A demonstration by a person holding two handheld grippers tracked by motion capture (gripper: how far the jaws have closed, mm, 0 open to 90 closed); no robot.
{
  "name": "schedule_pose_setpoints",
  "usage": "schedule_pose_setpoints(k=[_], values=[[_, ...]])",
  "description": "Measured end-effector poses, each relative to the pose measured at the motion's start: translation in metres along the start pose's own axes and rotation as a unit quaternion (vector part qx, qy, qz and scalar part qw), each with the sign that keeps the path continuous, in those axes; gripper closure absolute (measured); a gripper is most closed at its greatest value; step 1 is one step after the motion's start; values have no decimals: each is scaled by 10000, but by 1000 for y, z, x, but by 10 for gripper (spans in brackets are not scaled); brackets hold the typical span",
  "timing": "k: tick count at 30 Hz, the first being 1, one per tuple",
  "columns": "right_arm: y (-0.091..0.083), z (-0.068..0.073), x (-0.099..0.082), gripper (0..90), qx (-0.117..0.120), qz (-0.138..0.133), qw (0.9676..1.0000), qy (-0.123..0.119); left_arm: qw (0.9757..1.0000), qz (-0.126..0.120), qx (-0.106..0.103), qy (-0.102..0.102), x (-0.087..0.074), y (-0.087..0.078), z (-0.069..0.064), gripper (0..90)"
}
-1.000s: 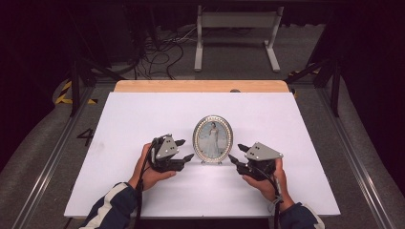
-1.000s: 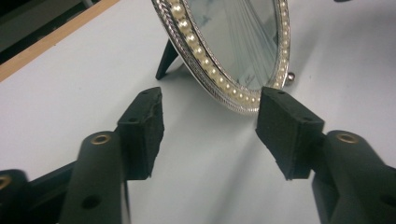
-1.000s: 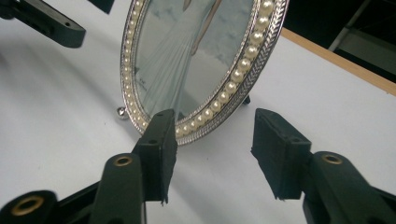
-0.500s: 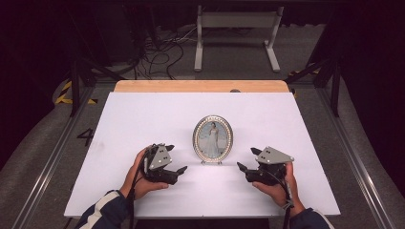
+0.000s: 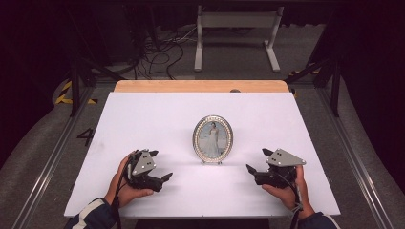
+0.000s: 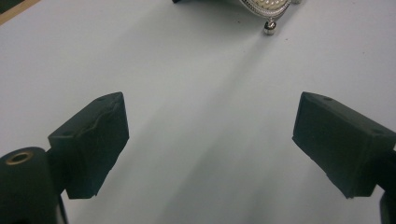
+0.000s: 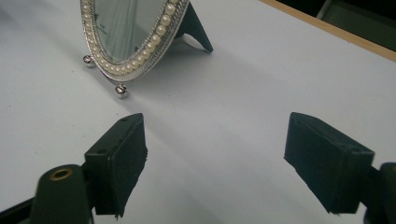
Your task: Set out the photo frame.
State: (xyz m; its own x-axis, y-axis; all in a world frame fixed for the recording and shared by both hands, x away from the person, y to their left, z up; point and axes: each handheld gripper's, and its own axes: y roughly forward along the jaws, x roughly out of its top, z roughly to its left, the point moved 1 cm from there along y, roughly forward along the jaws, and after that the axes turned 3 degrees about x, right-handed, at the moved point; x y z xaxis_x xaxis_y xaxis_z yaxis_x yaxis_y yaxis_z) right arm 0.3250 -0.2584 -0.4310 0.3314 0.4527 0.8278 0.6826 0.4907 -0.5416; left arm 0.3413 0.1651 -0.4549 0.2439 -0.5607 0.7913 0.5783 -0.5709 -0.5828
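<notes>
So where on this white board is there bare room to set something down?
Bare patches on the white board: left and right of the oval picture frame, out to the board's side edges, and behind it up to the wooden strip. The near edge is tighter: the left tongs and right tongs, both open, flank the gap before the frame.

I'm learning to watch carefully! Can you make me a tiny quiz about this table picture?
1. True or false: the oval picture frame stands upright on the white table.
2. The left tongs are: A open with nothing between them, B shut on the frame.
3. What lines the frame's rim in the right gripper view?

Key: 1 true. 2 A; the right tongs are open too, both pairs having just been opening. 3 Pearl-like beads.
</notes>
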Motion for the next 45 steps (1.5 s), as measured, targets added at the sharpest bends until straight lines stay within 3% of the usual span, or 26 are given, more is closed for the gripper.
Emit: schedule_pose_setpoints(k=[7,16,20,24,29,35,45], values=[[-5,-3,-10,195,-142,57,9999,27,9996,74,78,-279,-21,-14,7,103],[-12,-12,-28,194,-329,57,9992,201,9987,77,244,-442,-42,-32,26,103],[-13,-14,-32,193,-366,59,9991,225,9984,163,371,-405,-49,-37,30,116],[-16,-16,-34,184,-425,26,9987,285,9973,151,446,-563,-58,-46,36,118],[-18,-17,-40,178,-475,108,9983,306,9947,2,451,-925,-66,-57,41,116],[-20,-18,-42,166,-501,65,9979,402,9950,33,430,-903,-68,-56,39,115],[-20,-16,-40,166,-536,38,9979,350,9950,129,503,-854,-68,-55,37,118]])
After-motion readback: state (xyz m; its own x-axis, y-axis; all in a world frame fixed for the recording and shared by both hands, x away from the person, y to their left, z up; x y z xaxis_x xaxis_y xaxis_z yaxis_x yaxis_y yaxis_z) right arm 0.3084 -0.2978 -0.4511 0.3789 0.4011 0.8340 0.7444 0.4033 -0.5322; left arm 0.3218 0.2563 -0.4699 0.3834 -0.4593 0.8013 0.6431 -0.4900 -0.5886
